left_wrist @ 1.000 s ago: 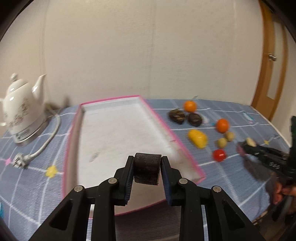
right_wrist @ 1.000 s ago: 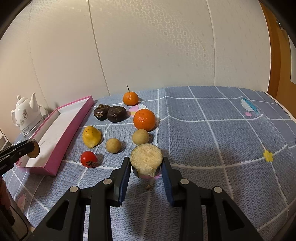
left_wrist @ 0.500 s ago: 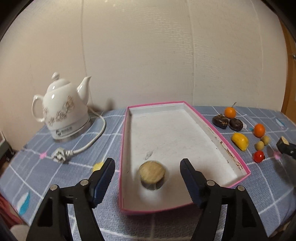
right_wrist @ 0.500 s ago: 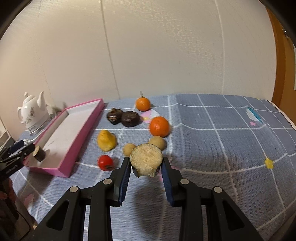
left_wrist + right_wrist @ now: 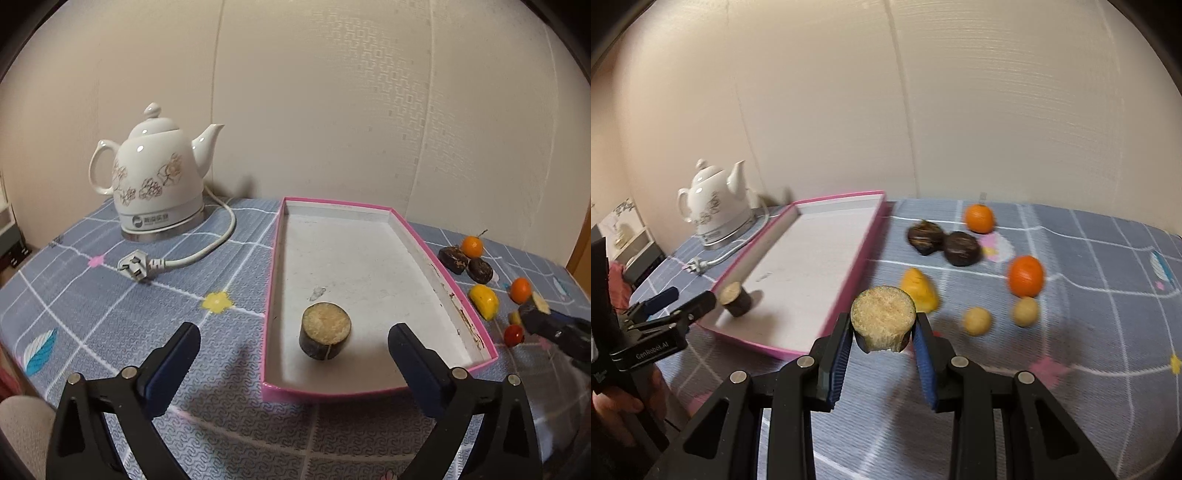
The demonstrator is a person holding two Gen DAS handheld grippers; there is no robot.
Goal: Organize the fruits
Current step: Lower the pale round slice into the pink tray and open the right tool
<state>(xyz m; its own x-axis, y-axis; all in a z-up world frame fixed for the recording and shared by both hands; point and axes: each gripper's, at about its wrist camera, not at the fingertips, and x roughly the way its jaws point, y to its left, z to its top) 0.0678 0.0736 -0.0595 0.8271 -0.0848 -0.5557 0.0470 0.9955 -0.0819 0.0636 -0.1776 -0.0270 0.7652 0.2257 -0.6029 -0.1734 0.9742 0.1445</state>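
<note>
The left gripper (image 5: 293, 343) is spread wide and holds nothing; its two pads stand on either side of the near end of the pink tray (image 5: 424, 254). One dark stub (image 5: 325, 335) with a pale cut top stands upright inside the tray, near the front edge and toward the left wall, touching neither pad. It is the only thing in the tray.

The right gripper (image 5: 882, 334) is clenched on a second stub (image 5: 882, 321), pale fibrous face up, held above the tabletop (image 5: 1089, 332) just beside the tray's long right wall.

On the blue patterned cloth to the right of the tray lie the loose fruits. Counted in the right wrist view:
- two oranges, the far orange (image 5: 979, 218) with a stem and the near orange (image 5: 1025, 276)
- two dark fruits (image 5: 943, 242) touching each other
- one yellow fruit (image 5: 919, 290) partly behind the held stub
- two small tan balls (image 5: 1001, 316), set apart from one another

The left wrist view adds one small red fruit (image 5: 513, 335) near the tray's front right corner.

Left of the tray stands one white kettle (image 5: 153, 184) on its base, with its cord and plug (image 5: 138, 265) lying loose on the cloth.
</note>
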